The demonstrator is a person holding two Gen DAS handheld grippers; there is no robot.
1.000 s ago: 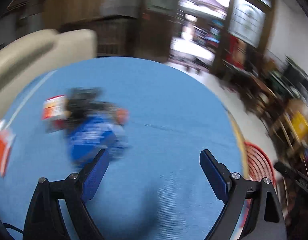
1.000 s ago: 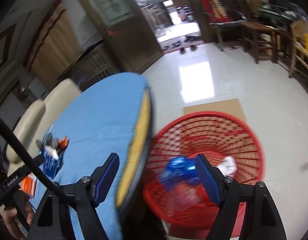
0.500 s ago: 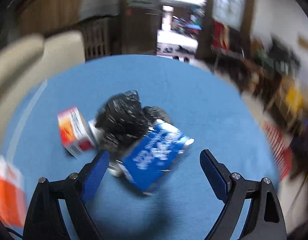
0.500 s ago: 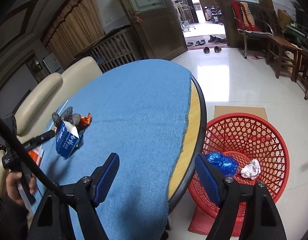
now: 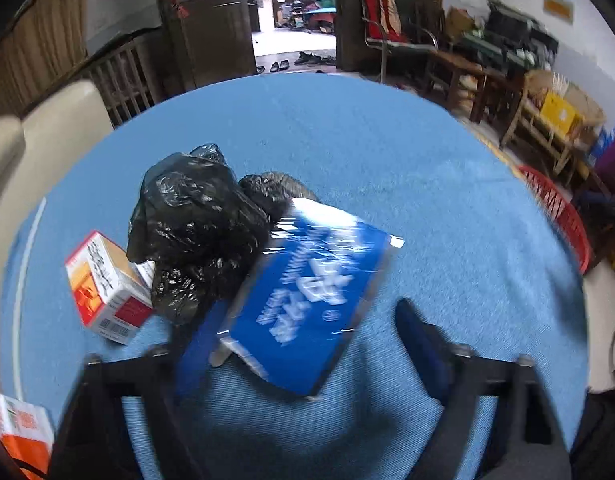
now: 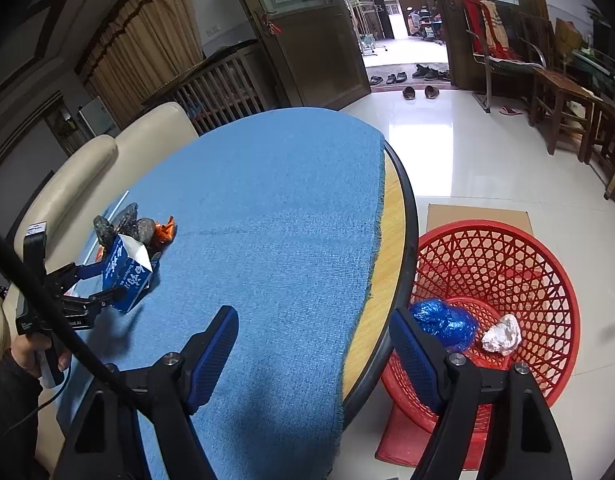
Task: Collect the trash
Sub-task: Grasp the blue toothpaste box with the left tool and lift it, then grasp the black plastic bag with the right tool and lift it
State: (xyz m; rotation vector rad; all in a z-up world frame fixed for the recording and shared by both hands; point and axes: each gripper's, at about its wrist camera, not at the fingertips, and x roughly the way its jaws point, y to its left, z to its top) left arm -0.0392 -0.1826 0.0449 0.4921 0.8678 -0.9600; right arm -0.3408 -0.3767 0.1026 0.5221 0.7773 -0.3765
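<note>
on the blue tablecloth (image 5: 387,152), blue carton (image 5: 307,300) between left hand-held gripper (image 5: 303,340) jaws.

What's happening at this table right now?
A person is clearing trash with two handheld grippers. The left gripper has just been closing around a blue carton lying on the blue tablecloth beside crumpled black plastic bags and a small red-and-white box; contact isn't clearly firm yet. The right gripper is open and empty above the table's edge. The red basket on the floor holds a blue wrapper and a foil ball.
</note>
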